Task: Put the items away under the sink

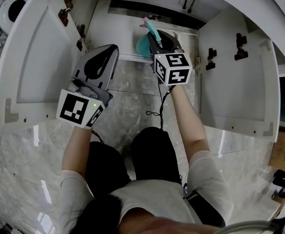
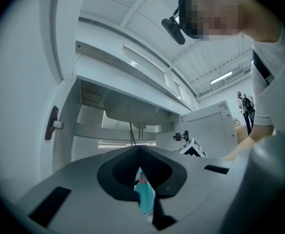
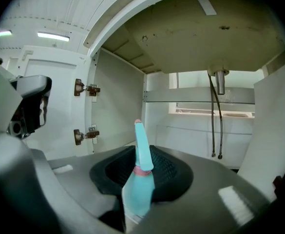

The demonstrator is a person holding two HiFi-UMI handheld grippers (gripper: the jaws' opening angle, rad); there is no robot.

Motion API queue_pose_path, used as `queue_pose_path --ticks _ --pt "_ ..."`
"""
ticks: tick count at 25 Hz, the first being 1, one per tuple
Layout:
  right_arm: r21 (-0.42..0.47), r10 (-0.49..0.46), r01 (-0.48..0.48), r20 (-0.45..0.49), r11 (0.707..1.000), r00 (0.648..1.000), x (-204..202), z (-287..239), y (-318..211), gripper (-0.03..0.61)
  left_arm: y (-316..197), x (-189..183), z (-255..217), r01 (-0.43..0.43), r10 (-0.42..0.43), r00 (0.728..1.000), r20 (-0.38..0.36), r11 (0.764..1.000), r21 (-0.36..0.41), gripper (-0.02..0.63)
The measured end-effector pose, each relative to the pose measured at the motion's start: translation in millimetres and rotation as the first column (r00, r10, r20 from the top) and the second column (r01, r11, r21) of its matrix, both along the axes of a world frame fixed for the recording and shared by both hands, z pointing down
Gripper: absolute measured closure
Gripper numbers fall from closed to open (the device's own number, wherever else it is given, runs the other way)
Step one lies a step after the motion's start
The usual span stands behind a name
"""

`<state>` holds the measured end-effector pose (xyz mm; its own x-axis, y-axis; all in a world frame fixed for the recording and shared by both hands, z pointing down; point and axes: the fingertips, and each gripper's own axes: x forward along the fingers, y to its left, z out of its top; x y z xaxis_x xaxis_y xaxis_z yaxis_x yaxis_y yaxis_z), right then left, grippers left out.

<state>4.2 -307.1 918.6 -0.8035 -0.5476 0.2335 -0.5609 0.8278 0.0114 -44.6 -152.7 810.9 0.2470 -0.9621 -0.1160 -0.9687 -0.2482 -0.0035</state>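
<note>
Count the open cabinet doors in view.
2. The left door is swung out at the head view's left. The right door is swung out at its right, past the right gripper holding the teal bottle. None seems hidden.

I could read no word, number or brand anywhere. The marker cube [image 1: 80, 110] on my left gripper [image 1: 107, 52] and the one [image 1: 172, 68] on my right gripper [image 1: 158, 37] bore only black-and-white square patterns. The pale label on the teal bottle [image 3: 138, 189] was too cut off to read.
</note>
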Motion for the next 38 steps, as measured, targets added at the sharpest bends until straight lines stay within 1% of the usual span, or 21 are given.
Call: queue_pose_path --ticks 3,6,13,27,38 --pt "-0.012 0.014 -0.013 0.012 1.000 1.000 2.0 5.9 -8.1 0.477 2.3 2.9 1.6 -0.020 0.020 1.000 -0.022 1.000 0.006 0.606" --pt "-0.021 0.018 -0.018 0.018 1.000 1.000 1.8 9.0 -11.4 0.477 4.5 1.5 2.7 -0.016 0.016 1.000 -0.017 1.000 0.011 0.606" --pt "0.019 0.006 -0.006 -0.011 1.000 1.000 -9.2 4.3 -14.2 0.477 11.7 -5.4 4.8 0.001 -0.001 1.000 -0.030 1.000 0.013 0.606" --pt "0.015 0.012 -0.012 -0.045 1.000 0.999 -29.5 15.2 -24.3 0.477 17.5 -16.4 11.0 0.019 -0.019 0.999 -0.043 1.000 0.008 0.606" --pt "-0.010 0.049 -0.049 -0.017 0.999 0.999 -32.4 17.0 -33.4 0.476 16.0 -23.6 20.7 0.022 -0.023 0.998 -0.057 1.000 -0.004 0.606"
